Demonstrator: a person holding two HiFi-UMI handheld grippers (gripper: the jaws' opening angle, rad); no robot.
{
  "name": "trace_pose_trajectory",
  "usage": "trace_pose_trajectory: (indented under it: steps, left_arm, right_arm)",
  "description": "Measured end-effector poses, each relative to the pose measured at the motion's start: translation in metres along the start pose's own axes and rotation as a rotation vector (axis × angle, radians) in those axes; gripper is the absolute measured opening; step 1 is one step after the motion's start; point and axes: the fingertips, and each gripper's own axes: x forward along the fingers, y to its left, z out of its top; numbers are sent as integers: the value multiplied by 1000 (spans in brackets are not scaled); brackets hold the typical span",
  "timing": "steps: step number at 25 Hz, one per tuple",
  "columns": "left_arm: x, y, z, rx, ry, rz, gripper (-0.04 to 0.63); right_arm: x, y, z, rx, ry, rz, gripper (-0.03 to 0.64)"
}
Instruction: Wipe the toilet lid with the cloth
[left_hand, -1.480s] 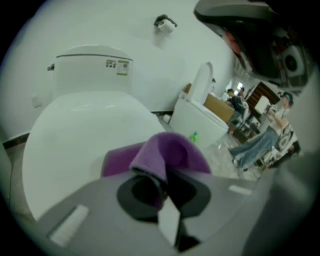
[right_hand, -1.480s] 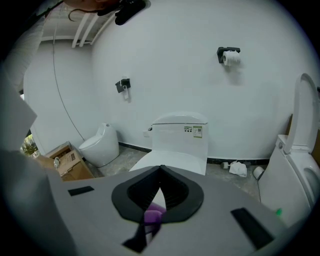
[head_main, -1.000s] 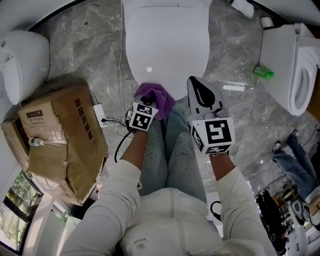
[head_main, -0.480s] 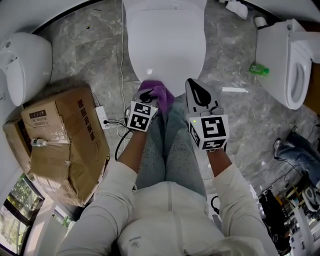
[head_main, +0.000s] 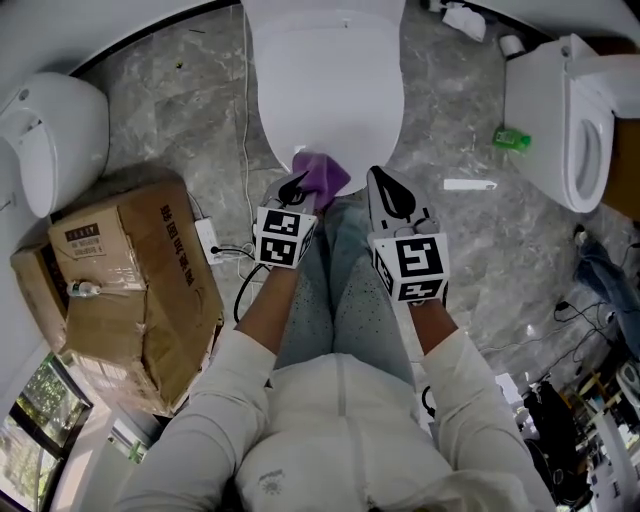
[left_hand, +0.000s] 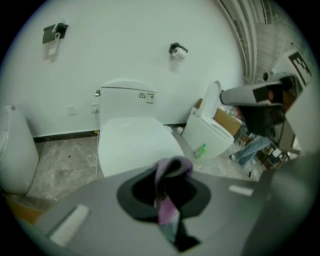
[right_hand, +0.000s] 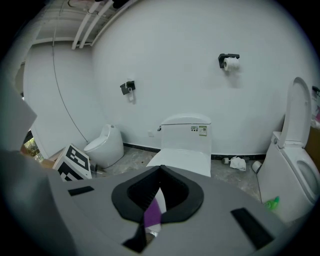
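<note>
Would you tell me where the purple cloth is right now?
In the head view, the purple cloth is clamped in the left hand-held gripper at centre, over the near edge of the white toilet lid.

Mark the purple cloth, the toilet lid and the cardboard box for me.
purple cloth (head_main: 325, 173), head view, its bunched middle.
toilet lid (head_main: 330, 85), head view, centre of its closed top.
cardboard box (head_main: 135, 285), head view, its upper face.
</note>
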Motion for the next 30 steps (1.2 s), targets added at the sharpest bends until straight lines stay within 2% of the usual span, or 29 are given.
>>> trace_pose_trajectory:
  steps: [6, 14, 20, 24, 30]
  left_arm:
    - [-11, -3, 28, 3, -26, 6, 17]
    - [-37, -16, 82, 32, -72, 9, 17]
    - [-65, -23, 119, 30, -141, 18, 17]
    - [-91, -29, 138, 1, -187, 27, 17]
    - [-122, -38, 181, 53, -274, 46, 17]
  right_arm:
    - [-17, -3, 12, 8, -7, -27, 15]
    - [-35, -3, 41, -50, 0, -30, 15]
    - [-42, -6, 69, -78, -22, -35, 15]
    - [-54, -3, 90, -83, -49, -39, 15]
    - [-70, 2, 121, -100, -104, -41, 15]
